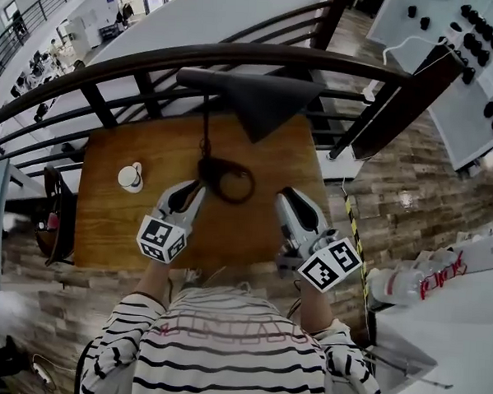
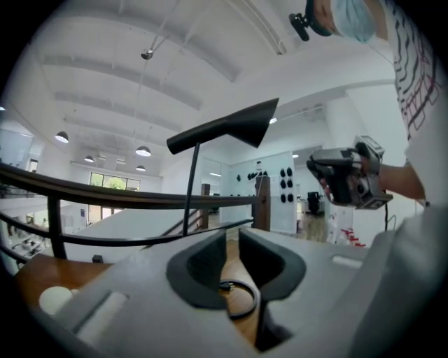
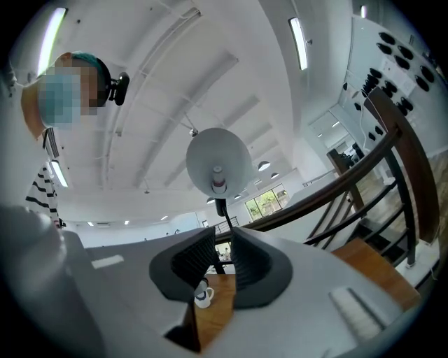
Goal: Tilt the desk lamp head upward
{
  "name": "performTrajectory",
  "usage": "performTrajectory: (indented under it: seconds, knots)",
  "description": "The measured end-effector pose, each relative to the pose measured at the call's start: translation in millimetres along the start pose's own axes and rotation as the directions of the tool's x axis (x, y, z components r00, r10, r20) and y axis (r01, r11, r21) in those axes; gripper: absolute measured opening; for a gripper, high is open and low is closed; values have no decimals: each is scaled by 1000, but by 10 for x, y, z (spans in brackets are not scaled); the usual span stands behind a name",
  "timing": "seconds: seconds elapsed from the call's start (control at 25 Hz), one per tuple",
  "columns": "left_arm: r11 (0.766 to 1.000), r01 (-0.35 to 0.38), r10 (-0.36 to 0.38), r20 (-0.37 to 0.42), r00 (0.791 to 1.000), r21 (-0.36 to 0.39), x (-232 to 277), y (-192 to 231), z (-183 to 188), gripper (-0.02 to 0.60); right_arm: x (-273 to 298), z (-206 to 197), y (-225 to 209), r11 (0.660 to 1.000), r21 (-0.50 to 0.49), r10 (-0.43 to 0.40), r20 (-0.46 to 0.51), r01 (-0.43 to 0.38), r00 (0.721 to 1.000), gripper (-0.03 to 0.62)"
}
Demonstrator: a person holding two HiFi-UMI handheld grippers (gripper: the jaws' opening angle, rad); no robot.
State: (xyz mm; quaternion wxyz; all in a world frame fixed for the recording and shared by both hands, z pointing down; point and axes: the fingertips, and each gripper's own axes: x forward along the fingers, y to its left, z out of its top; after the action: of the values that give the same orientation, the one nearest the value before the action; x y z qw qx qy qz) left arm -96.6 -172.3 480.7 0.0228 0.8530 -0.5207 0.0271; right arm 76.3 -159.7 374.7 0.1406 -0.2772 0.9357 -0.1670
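A dark grey desk lamp stands on the wooden table (image 1: 113,218). Its cone head (image 1: 252,98) sits on a thin stem (image 1: 206,128) above a ring base (image 1: 227,180). My left gripper (image 1: 187,195) is just left of the ring, and its jaws stand a narrow gap apart with nothing between them. Through that gap (image 2: 232,245) the ring base (image 2: 241,297) lies just ahead, with the lamp head (image 2: 224,129) high above. My right gripper (image 1: 294,201) hovers right of the ring, jaws also narrowly apart and empty (image 3: 224,255). It looks up into the pale inside of the shade (image 3: 218,162).
A white cup (image 1: 130,177) sits on the table's left side. A dark curved railing (image 1: 196,58) runs behind the table, over a drop to a lower floor. A white panel with black knobs (image 1: 477,48) is at the upper right, and a plastic bottle (image 1: 407,283) at the right.
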Motion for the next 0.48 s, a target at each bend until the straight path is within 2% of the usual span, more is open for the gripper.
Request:
performTrajectory:
  seconds: [0.2, 0.48]
  knots:
    - [999, -34, 34, 16, 999, -9, -203, -92, 10, 5, -6, -154, -32, 999, 24, 31, -31, -30, 999, -9]
    - [996, -76, 77, 20, 997, -34, -413, -219, -36, 3, -71, -370, -58, 998, 46, 56, -82, -53, 995, -9]
